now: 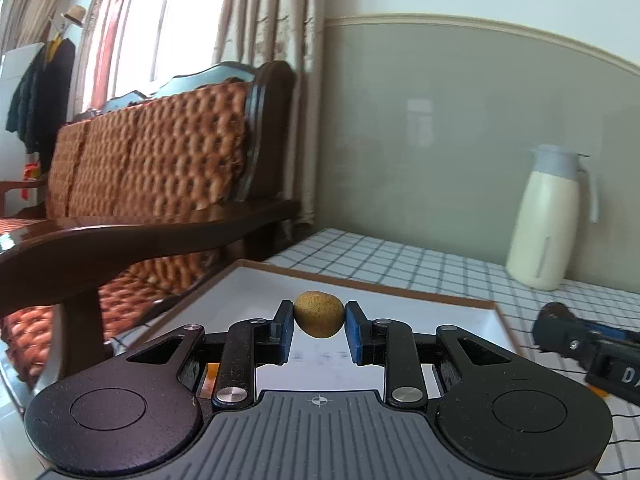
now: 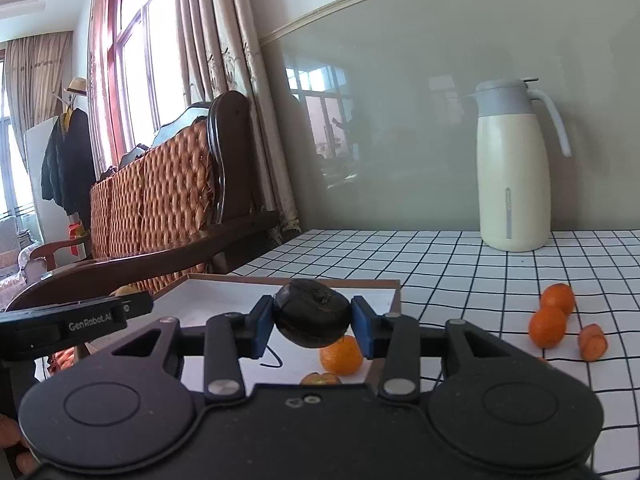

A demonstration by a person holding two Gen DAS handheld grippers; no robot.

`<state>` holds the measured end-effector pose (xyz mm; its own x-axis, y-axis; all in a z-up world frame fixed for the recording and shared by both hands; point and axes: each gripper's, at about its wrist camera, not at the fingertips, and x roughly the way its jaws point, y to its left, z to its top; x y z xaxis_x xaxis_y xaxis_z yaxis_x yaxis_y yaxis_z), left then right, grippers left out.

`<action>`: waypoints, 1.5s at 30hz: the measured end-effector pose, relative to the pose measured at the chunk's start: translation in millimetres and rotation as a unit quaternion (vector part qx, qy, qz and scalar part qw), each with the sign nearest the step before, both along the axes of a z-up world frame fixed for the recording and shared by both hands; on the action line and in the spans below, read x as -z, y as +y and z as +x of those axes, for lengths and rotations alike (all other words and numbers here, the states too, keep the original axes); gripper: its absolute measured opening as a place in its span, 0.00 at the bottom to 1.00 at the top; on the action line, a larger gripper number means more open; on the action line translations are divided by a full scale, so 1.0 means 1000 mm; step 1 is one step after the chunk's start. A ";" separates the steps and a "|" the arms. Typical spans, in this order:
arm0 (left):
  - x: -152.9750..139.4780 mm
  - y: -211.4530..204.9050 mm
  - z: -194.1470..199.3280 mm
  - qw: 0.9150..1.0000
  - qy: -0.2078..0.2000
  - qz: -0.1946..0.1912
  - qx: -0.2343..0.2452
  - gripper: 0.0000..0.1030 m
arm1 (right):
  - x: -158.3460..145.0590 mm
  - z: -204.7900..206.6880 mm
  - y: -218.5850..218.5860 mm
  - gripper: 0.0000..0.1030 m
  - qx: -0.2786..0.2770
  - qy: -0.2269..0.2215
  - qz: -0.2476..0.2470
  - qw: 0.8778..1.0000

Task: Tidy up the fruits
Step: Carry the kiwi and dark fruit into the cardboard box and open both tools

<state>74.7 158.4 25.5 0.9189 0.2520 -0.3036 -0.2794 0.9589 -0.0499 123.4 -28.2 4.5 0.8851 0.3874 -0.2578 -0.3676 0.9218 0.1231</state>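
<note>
Two grippers in use, each loaded with one fruit above a white tray (image 1: 400,304) with a brown rim, set on a black-gridded white tablecloth (image 2: 460,264).

Far left: wooden bench (image 1: 152,168) with woven orange back cushions, beside the table edge, curtains behind.

Left gripper (image 1: 319,326): closed on a speckled yellow-brown fruit (image 1: 319,314), blue pads (image 1: 356,332) pressing both flanks, fruit held clear above the tray floor. Exact kind of fruit: not determinable.

Right gripper (image 2: 313,326): closed on a dark, almost black round fruit (image 2: 313,318), wrinkled on top, clamped between blue pads (image 2: 262,328) over the tray's right portion. Below it, in the right wrist view: one mandarin (image 2: 341,354) resting inside the tray, with a second orange piece (image 2: 320,379) partly hidden by the gripper body.

Further right, on the cloth outside the tray: two mandarins (image 2: 547,326) touching each other, with a carrot chunk (image 2: 593,342) just beside them.

Rear right: cream thermal jug (image 2: 514,172) with grey lid, upright against the wall.
</note>
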 end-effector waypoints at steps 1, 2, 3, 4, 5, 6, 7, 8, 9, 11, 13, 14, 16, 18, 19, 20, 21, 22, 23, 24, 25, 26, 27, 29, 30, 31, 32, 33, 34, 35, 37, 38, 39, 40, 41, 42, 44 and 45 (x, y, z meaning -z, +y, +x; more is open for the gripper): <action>0.001 0.004 0.001 1.000 0.001 0.000 -0.005 0.27 | 0.000 0.001 0.001 0.32 0.000 0.001 0.001 1.000; 0.002 0.007 0.002 1.000 0.004 0.000 -0.009 0.27 | 0.001 0.003 0.002 0.32 0.000 0.002 0.002 1.000; 0.003 0.010 0.003 1.000 0.006 -0.001 -0.013 0.27 | 0.001 0.005 0.004 0.32 0.000 0.003 0.003 1.000; 0.004 0.013 0.004 1.000 0.007 -0.002 -0.017 0.27 | 0.002 0.007 0.005 0.32 0.000 0.003 0.004 1.000; 0.005 0.015 0.004 1.000 0.008 -0.002 -0.019 0.27 | 0.002 0.008 0.006 0.32 0.000 0.004 0.005 1.000; 0.005 0.018 0.005 1.000 0.008 -0.002 -0.023 0.27 | 0.003 0.010 0.007 0.32 0.001 0.005 0.006 1.000; 0.006 0.021 0.006 1.000 0.009 -0.002 -0.025 0.27 | 0.003 0.012 0.007 0.32 0.001 0.006 0.007 1.000; 0.007 0.022 0.007 1.000 0.010 -0.002 -0.028 0.27 | 0.003 0.014 0.009 0.32 0.002 0.006 0.008 1.000; 0.008 0.024 0.008 0.999 0.012 -0.003 -0.030 0.27 | 0.004 0.016 0.010 0.32 0.002 0.007 0.009 1.000; 0.010 0.028 0.010 0.999 0.016 -0.007 -0.034 0.27 | 0.004 0.018 0.011 0.32 0.002 0.008 0.010 1.000; 0.011 0.030 0.013 0.999 0.019 -0.011 -0.037 0.27 | 0.005 0.020 0.013 0.32 0.002 0.010 0.012 1.000; 0.012 0.031 0.014 0.999 0.020 -0.011 -0.039 0.27 | 0.005 0.021 0.014 0.32 0.002 0.011 0.013 1.000; 0.012 0.033 0.016 0.999 0.020 -0.011 -0.042 0.27 | 0.006 0.024 0.016 0.32 0.001 0.011 0.012 1.000; 0.013 0.034 0.018 0.999 0.022 -0.011 -0.043 0.27 | 0.006 0.026 0.018 0.32 0.000 0.011 0.011 1.000; 0.014 0.035 0.019 0.999 0.022 -0.011 -0.044 0.27 | 0.007 0.027 0.018 0.32 0.000 0.011 0.011 1.000; 0.015 0.036 0.021 0.999 0.024 -0.010 -0.044 0.27 | 0.007 0.028 0.019 0.32 0.000 0.012 0.011 1.000; 0.016 0.036 0.022 0.999 0.026 -0.010 -0.045 0.27 | 0.007 0.030 0.019 0.32 0.001 0.013 0.012 1.000; 0.016 0.037 0.024 0.999 0.028 -0.011 -0.046 0.27 | 0.008 0.031 0.019 0.32 0.002 0.014 0.013 1.000; 0.017 0.038 0.026 0.998 0.031 -0.012 -0.046 0.27 | 0.008 0.032 0.019 0.32 0.003 0.015 0.014 1.000; 0.018 0.039 0.027 0.998 0.033 -0.014 -0.047 0.27 | 0.009 0.034 0.020 0.32 0.004 0.017 0.014 1.000; 0.018 0.041 0.029 0.998 0.035 -0.015 -0.048 0.27 | 0.009 0.035 0.020 0.32 0.004 0.018 0.014 1.000; 0.019 0.041 0.030 0.998 0.036 -0.015 -0.049 0.27 | 0.010 0.037 0.021 0.32 0.005 0.020 0.013 1.000; 0.019 0.042 0.031 0.998 0.038 -0.015 -0.049 0.27 | 0.010 0.039 0.022 0.32 0.006 0.021 0.012 1.000; 0.021 0.044 0.034 0.998 0.041 -0.015 -0.050 0.27 | 0.011 0.043 0.024 0.32 0.007 0.022 0.010 1.000; 0.022 0.045 0.036 0.998 0.043 -0.017 -0.051 0.27 | 0.012 0.044 0.024 0.32 0.008 0.023 0.011 1.000; 0.022 0.047 0.037 0.998 0.044 -0.019 -0.051 0.27 | 0.012 0.046 0.025 0.32 0.009 0.024 0.011 1.000; 0.024 0.049 0.039 0.997 0.047 -0.020 -0.051 0.27 | 0.013 0.048 0.025 0.32 0.010 0.026 0.011 1.000; 0.025 0.050 0.040 0.997 0.048 -0.020 -0.052 0.27 | 0.014 0.050 0.026 0.32 0.010 0.028 0.010 0.999; 0.026 0.051 0.041 0.997 0.050 -0.021 -0.053 0.27 | 0.015 0.052 0.027 0.32 0.011 0.030 0.009 0.999; 0.027 0.053 0.043 0.997 0.052 -0.022 -0.053 0.27 | 0.016 0.053 0.027 0.32 0.012 0.032 0.009 0.999; 0.028 0.054 0.046 0.997 0.055 -0.025 -0.055 0.27 | 0.018 0.056 0.028 0.32 0.015 0.035 0.008 0.999; 0.028 0.056 0.047 0.996 0.057 -0.028 -0.055 0.27 | 0.018 0.057 0.029 0.32 0.016 0.035 0.006 0.999; 0.029 0.056 0.049 0.996 0.058 -0.029 -0.056 0.27 | 0.018 0.058 0.029 0.32 0.019 0.034 0.006 0.999; 0.029 0.057 0.051 0.996 0.058 -0.030 -0.056 0.27 | 0.018 0.059 0.029 0.32 0.021 0.033 0.005 0.999; 0.030 0.057 0.054 0.996 0.059 -0.030 -0.058 0.27 | 0.018 0.060 0.029 0.32 0.021 0.032 0.005 0.999; 0.031 0.057 0.056 0.996 0.059 -0.029 -0.059 0.27 | 0.018 0.060 0.029 0.32 0.024 0.030 0.003 0.999; 0.032 0.058 0.061 0.996 0.062 -0.029 -0.060 0.27 | 0.018 0.062 0.029 0.32 0.029 0.028 0.000 0.999; 0.032 0.058 0.064 0.996 0.064 -0.030 -0.061 0.27 | 0.018 0.063 0.030 0.33 0.031 0.028 -0.002 0.999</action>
<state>138.7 216.4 -7.0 0.8357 0.3376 -0.4331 -0.4014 0.9138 -0.0623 186.7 1.3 -13.1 0.8915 0.3307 -0.3096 -0.3022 0.9433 0.1373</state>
